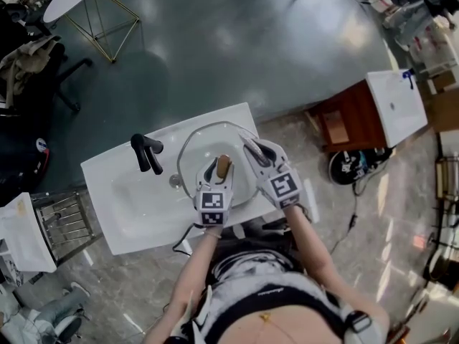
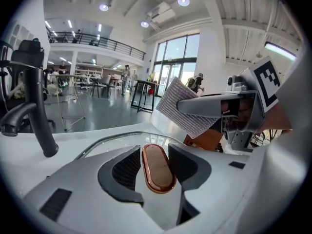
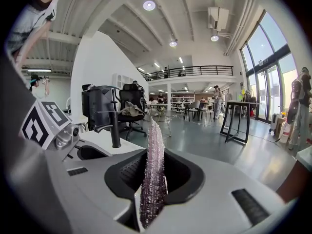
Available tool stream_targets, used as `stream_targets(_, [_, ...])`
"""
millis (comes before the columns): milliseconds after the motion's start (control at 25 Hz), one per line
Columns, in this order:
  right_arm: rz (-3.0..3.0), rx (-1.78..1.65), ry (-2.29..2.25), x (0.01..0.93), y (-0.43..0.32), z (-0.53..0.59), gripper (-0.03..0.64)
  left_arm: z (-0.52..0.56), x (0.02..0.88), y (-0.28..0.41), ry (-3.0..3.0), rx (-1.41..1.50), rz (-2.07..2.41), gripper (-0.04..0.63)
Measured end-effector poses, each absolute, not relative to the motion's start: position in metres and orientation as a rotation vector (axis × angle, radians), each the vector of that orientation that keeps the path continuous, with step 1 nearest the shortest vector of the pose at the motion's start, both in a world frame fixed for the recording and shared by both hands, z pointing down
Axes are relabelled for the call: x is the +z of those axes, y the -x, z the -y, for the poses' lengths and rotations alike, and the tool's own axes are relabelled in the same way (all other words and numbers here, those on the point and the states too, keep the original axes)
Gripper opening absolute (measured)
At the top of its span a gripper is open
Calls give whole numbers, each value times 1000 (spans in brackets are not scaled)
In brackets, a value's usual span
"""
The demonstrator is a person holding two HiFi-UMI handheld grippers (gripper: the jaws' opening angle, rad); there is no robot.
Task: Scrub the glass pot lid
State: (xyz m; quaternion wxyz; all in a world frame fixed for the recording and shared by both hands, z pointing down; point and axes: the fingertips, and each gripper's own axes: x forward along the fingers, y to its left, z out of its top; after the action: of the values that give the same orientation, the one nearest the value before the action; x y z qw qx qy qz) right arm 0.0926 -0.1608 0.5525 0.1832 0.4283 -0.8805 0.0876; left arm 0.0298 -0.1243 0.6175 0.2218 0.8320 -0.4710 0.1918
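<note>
White sink [image 1: 122, 185] holds the glass pot lid [image 1: 208, 143] under your left gripper [image 1: 219, 165], jaws spread around its wooden knob [image 2: 157, 167], while your right gripper [image 1: 252, 149] alongside pinches a silvery scouring cloth [image 3: 153, 169].

Faucet [image 1: 145, 152] blocks one side, glass lid [image 1: 208, 138] fills the bowl
Right of faucet the glass lid covers the sink [image 1: 107, 188] bowl; left of faucet bare rim; behind faucet open floor [image 1: 237, 41].

left hand-held gripper [image 1: 221, 167]: above sink [image 1: 125, 192], jaws apart around lid knob [image 2: 157, 168] | right hand-held gripper [image 1: 252, 149]: alongside, clamping scouring cloth [image 3: 153, 165]
</note>
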Motion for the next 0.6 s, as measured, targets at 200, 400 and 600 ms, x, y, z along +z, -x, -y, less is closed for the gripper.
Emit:
stream_targets(200, [2430,274,-1150,576,-94,165,83,125,619,-33,-2284,533,1303,192])
stream_targets(400, [2386,279,-1115,593,-94,172,83,127,628,-37,-2276,555,1298,201])
stream_targets(600, [2325,279,-1066,611,-98,175,83,128,629,-39,-2266,585,1317,202])
